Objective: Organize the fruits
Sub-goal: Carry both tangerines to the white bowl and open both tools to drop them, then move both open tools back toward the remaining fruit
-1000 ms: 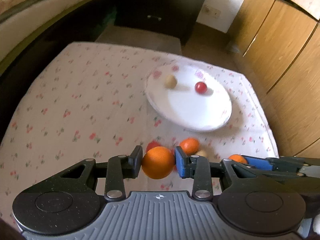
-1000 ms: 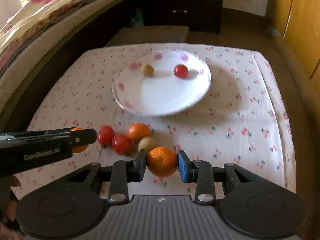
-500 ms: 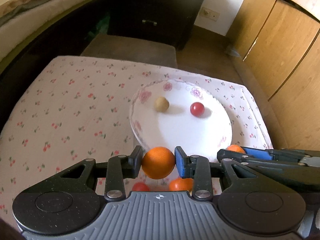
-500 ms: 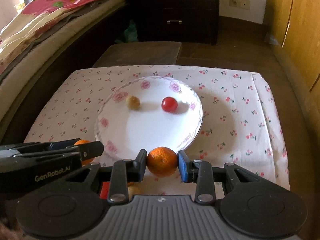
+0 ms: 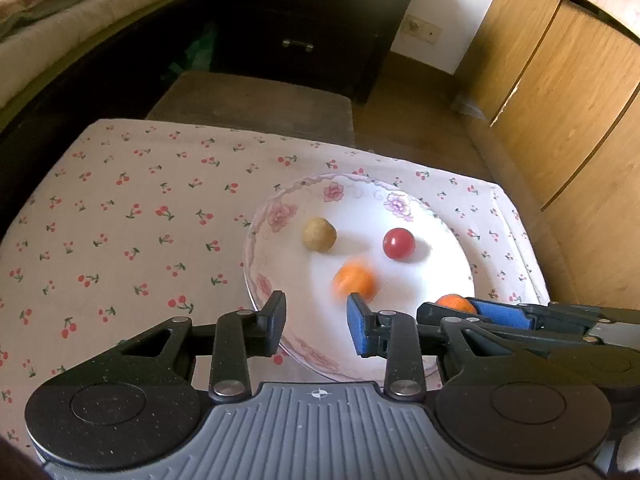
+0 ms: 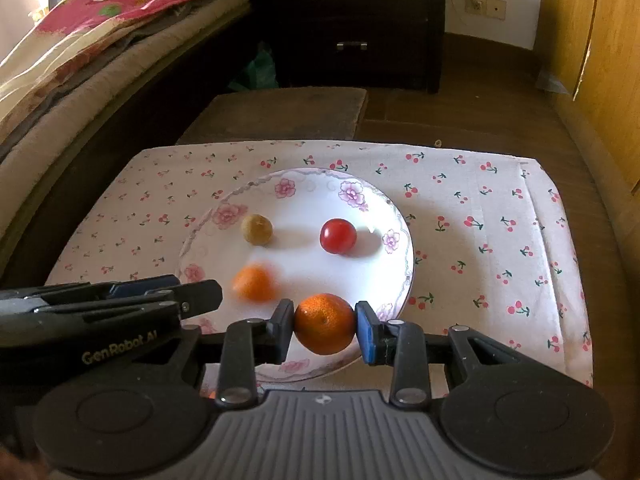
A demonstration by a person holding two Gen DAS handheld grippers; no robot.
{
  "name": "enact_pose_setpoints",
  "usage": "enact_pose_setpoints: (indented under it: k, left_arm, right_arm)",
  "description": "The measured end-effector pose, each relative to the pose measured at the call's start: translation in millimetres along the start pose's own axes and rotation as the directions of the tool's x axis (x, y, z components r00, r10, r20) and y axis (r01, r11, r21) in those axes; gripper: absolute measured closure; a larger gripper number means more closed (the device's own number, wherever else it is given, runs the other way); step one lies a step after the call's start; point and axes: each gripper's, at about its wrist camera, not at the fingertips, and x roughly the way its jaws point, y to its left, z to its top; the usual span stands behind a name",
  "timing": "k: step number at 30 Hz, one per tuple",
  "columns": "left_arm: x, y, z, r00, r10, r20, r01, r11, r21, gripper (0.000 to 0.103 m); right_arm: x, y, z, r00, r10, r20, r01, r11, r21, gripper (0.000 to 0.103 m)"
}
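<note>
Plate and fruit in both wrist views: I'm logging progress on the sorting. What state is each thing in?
Left tongs: jaws apart and closing, nothing between them.
Right tongs: shut on the held orange.
Loose orange: on the plate, motion-blurred.
Red fruit: resting on the plate.
Tan fruit: resting on the plate.
Plate: flat on the cherry-print cloth.
Dresser drawers: both shut.

A dark two-drawer dresser (image 6: 360, 24) stands against the white wall (image 6: 492, 4), between a bed (image 6: 80, 60) and wooden wardrobe doors (image 5: 560, 92).
</note>
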Motion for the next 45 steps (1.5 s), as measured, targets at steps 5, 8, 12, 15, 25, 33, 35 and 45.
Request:
enact_pose_setpoints:
  k: [5,8,12,15,25,33,35,45]
  left_arm:
    - [1.3,1.9,-0.2,1.000,-0.004,-0.006,0.004,1.000,-0.011,0.061]
    - [-1.8,2.9,1.4,1.000,-0.012,0.002,0.012,1.000,-0.018,0.061]
    - [-2.3,3.4,0.4,1.000,-0.013,-0.002,0.013,1.000,-0.016,0.061]
    - [-3.2,4.3,0.4,1.000,-0.010,-0.002,0.010,1.000,-0.016,0.061]
    - [-19.4,18.5,-3.4,1.000,0.006,0.017,-0.005,0.999,-0.046,0.060]
    - [-36.1,26.0,-17.2,1.000,0.015,0.017,-0.014,0.999,-0.050,0.059]
    - [-39.6,25.2,-20.7,1.000,0.013,0.016,-0.012,0.999,-0.044,0.059]
    - [-50.9,24.2,-37.2,1.000,0.003,0.008,-0.003,1.000,-0.031,0.058]
  right_arm:
    - [0.6,-1.8,2.2,1.000,0.006,0.002,-0.006,1.000,0.014,0.068]
    - [0.1,-1.9,2.2,1.000,0.015,0.003,-0.015,1.000,0.017,0.068]
    - [-1.4,-0.8,2.5,1.000,0.015,0.010,-0.015,1.000,0.014,0.068]
    - [-4.4,-1.8,4.7,1.000,0.018,0.024,-0.019,1.000,0.024,0.068]
    - [-20.3,-3.5,-0.9,0.999,0.010,0.044,-0.012,0.999,0.044,0.068]
    - [-40.7,4.3,-14.7,0.999,0.017,0.050,-0.018,1.000,0.024,0.068]
    - [-43.5,5.4,-18.6,0.999,0.022,0.047,-0.023,0.999,0.025,0.068]
    - [-48.4,7.9,-38.9,0.999,0.036,0.022,-0.038,0.998,0.048,0.068]
